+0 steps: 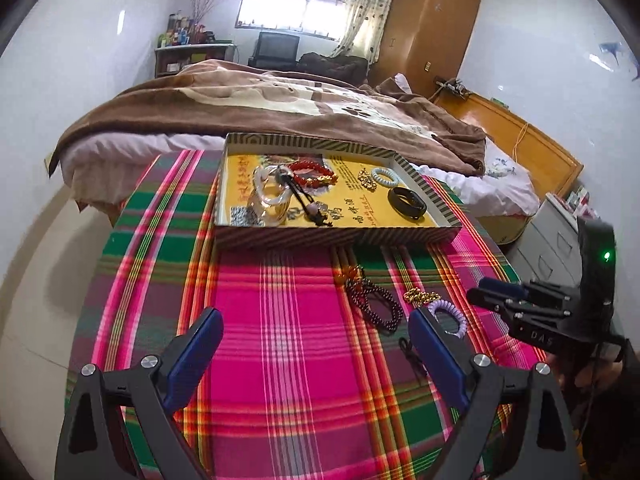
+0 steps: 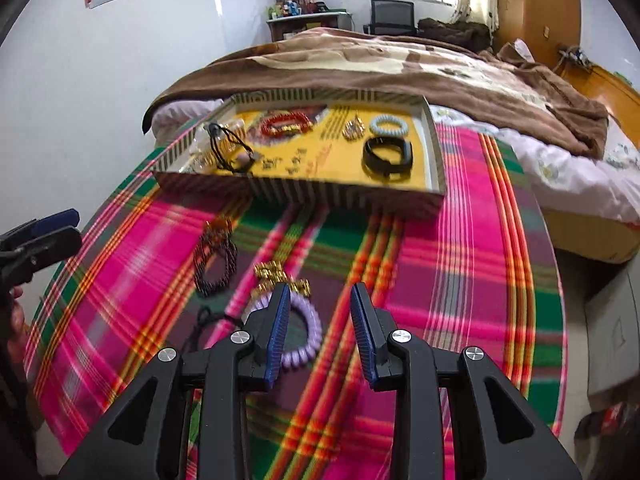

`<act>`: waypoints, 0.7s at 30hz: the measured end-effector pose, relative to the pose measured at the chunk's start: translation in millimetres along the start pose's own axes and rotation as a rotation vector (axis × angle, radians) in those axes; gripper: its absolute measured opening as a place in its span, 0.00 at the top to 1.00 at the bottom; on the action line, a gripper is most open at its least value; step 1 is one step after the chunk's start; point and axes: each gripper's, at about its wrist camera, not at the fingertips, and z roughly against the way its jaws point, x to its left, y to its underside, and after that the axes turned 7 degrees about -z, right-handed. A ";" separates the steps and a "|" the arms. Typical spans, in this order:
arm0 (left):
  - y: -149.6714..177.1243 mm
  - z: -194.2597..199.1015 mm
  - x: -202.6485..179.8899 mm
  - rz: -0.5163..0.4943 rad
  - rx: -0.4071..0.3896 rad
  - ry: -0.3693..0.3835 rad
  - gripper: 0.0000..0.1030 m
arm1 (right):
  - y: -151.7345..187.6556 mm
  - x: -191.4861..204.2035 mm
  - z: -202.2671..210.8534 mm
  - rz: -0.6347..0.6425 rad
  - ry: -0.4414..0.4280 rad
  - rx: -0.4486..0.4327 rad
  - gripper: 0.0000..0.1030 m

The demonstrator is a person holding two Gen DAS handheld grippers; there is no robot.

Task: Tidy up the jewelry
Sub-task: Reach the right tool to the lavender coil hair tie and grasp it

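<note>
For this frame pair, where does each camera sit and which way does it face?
Left wrist: on the left gripper, open, looking down over the plaid cloth to the striped box; right gripper shows at right.
Right wrist: on the right gripper, open, empty, above the purple coil band; left gripper shows at left.
Shared: box, dark bead bracelet, gold chain, bed.

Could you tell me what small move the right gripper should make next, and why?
Probably ease the right gripper slightly left and down over the purple coil bracelet and close. Its jaws are open and empty, with the left finger already above that bracelet, which still lies on the plaid cloth outside the striped box where other pieces already sit.
</note>
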 end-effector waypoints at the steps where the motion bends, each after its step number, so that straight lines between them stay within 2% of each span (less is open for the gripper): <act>1: 3.5 -0.3 2.3 0.010 -0.001 0.010 0.09 | 1.9 -1.1 -1.6 -0.002 0.009 0.006 0.65; 6: 13.7 -5.0 6.2 0.031 0.021 0.015 0.09 | 10.4 1.4 -12.3 0.030 0.035 0.033 0.64; 13: 15.9 -9.2 5.2 0.039 0.030 0.019 0.09 | 14.4 11.8 -23.4 0.072 0.024 0.064 0.64; 18: 17.2 -12.5 6.0 0.042 0.041 0.017 0.09 | 18.1 16.1 -23.2 0.102 0.025 0.056 0.64; 21: 16.4 -14.2 5.0 0.045 0.049 0.019 0.09 | 18.8 15.0 -22.2 0.110 0.032 0.051 0.76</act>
